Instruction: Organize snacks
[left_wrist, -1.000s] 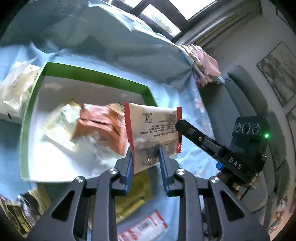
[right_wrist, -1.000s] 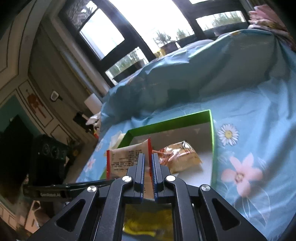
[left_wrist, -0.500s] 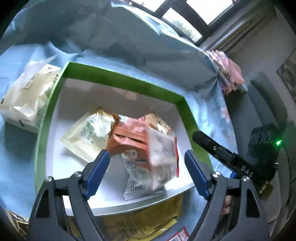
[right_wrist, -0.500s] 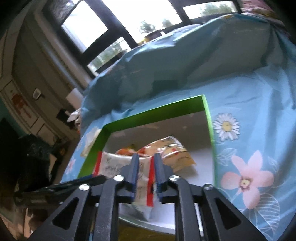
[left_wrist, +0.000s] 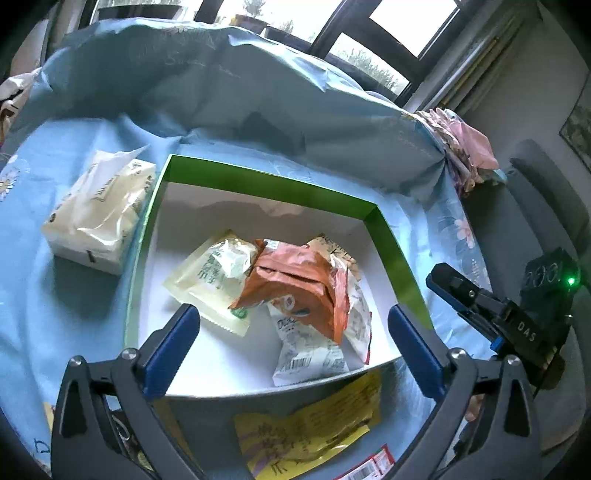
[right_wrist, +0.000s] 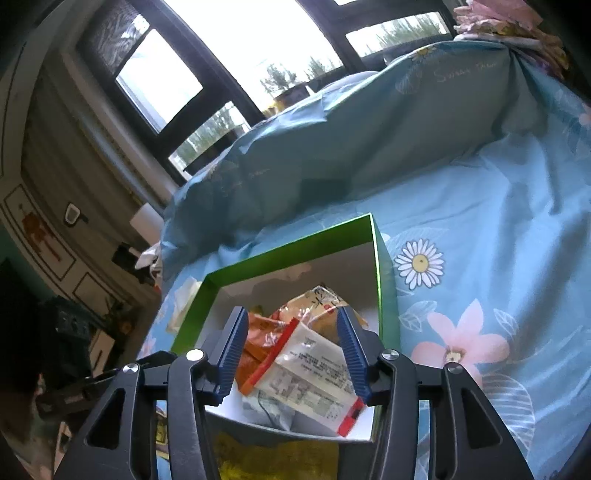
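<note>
Item 1, my left gripper (left_wrist: 293, 338): jaws spread wide, nothing between the blue pads (left_wrist: 171, 349). It hangs above the near edge of the green-rimmed box (left_wrist: 391, 254), the pads straddling the near part of the white floor.

Item 2, my right gripper (right_wrist: 291, 352): jaws apart, gripping nothing. The red-edged white packet (right_wrist: 314, 373) lies in the box between and just past its fingertips; whether a pad touches the wrapper I cannot tell. In the left wrist view this gripper shows as a dark arm (left_wrist: 476, 302) just off the box's right wall.

Item 3, box contents, seen from the left wrist: a pale yellow-green pouch (left_wrist: 218, 277) on the left; an orange packet (left_wrist: 295, 284) in the middle, overlapping the pouch's right edge; a tan packet (left_wrist: 332, 253) behind it, toward the far right; a white printed pouch (left_wrist: 306, 350) nearest me, partly under the orange one; the red-edged white packet (left_wrist: 356, 314) leaning along the right of the heap. All lie in the right half of the box, in front of my left gripper.

Item 4, outside the box: a yellow wrapper (left_wrist: 306, 432) on the blue floral cloth (right_wrist: 498, 258) just near of the box, below my left gripper; a red-and-white wrapper (left_wrist: 373, 465) nearer still; a soft tissue pack (left_wrist: 99, 210) just beside the box's left wall.
</note>
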